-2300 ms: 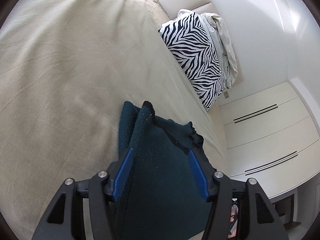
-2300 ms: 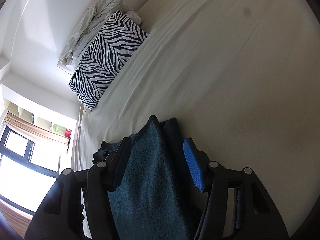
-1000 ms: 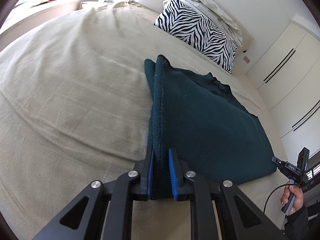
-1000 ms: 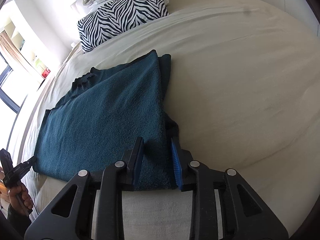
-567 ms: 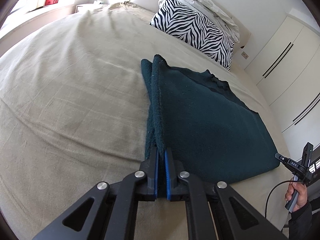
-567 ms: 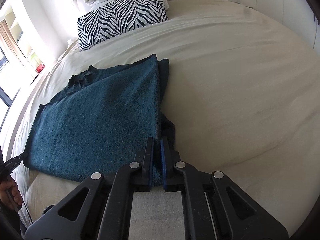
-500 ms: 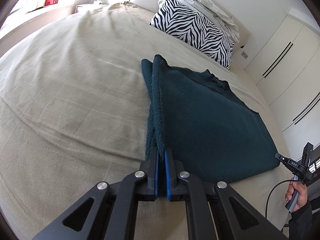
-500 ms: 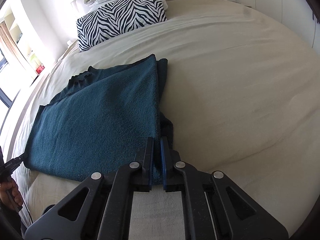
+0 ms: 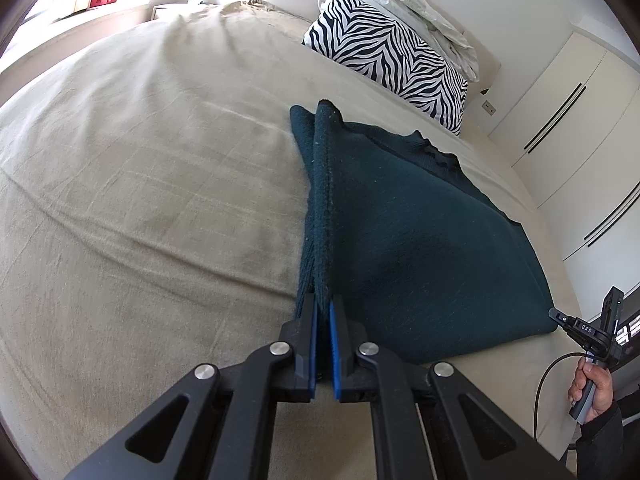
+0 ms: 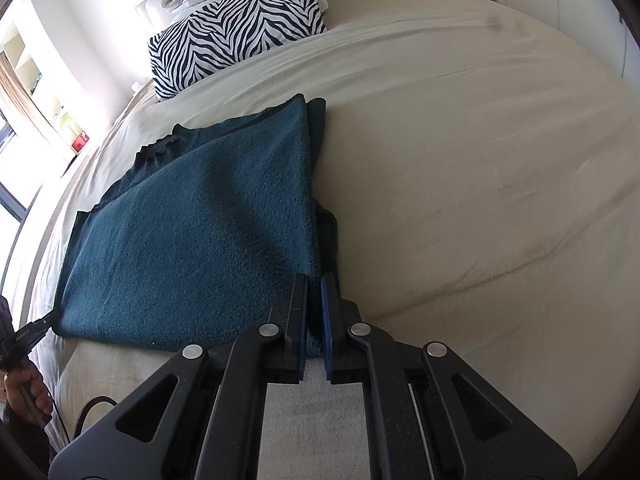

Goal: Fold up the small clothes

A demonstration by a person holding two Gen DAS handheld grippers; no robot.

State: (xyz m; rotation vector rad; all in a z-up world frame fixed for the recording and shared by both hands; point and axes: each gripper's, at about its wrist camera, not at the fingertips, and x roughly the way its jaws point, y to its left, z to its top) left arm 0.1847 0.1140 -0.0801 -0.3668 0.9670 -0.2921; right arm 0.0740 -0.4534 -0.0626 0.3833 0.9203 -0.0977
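left gripper (image 9: pixel 324 312): clamped tight on near left corner of the dark teal garment (image 9: pixel 420 248), blue pads pinching the stacked edge, cloth between them
right gripper (image 10: pixel 315 300): clamped tight on near right corner of the same garment (image 10: pixel 200 232), thin strip of cloth between the pads
jaw motion: both pairs just finished closing on the cloth
garment position: lies flat on the bed, near edge by the grippers, far edge pointing toward the pillow
garment left edge: doubled layers, ridge raised off the sheet, running straight away from the left gripper to a peaked far corner
garment right edge: folded over, darker lower layer sticking out just beside it near the right gripper
garment far edge: ribbed neck-like notch shows on the far side, in both views
near edge: straight, close to the mattress edge
bed sheet (image 9: pixel 140 200): beige, light creases, wide bare stretch left of the garment
sheet, right view (image 10: pixel 480 180): wide bare stretch right of the garment, shallow wrinkles
zebra pillow (image 9: pixel 392 60): at headboard, well apart from the garment's far edge
crumpled white bedding (image 9: pixel 420 16): on top of and behind the pillow
wardrobe doors (image 9: pixel 568 120): white, past the bed's right side
person's hand (image 9: pixel 592 388): holding the other gripper's handle, cable hanging from it, at the frame edge
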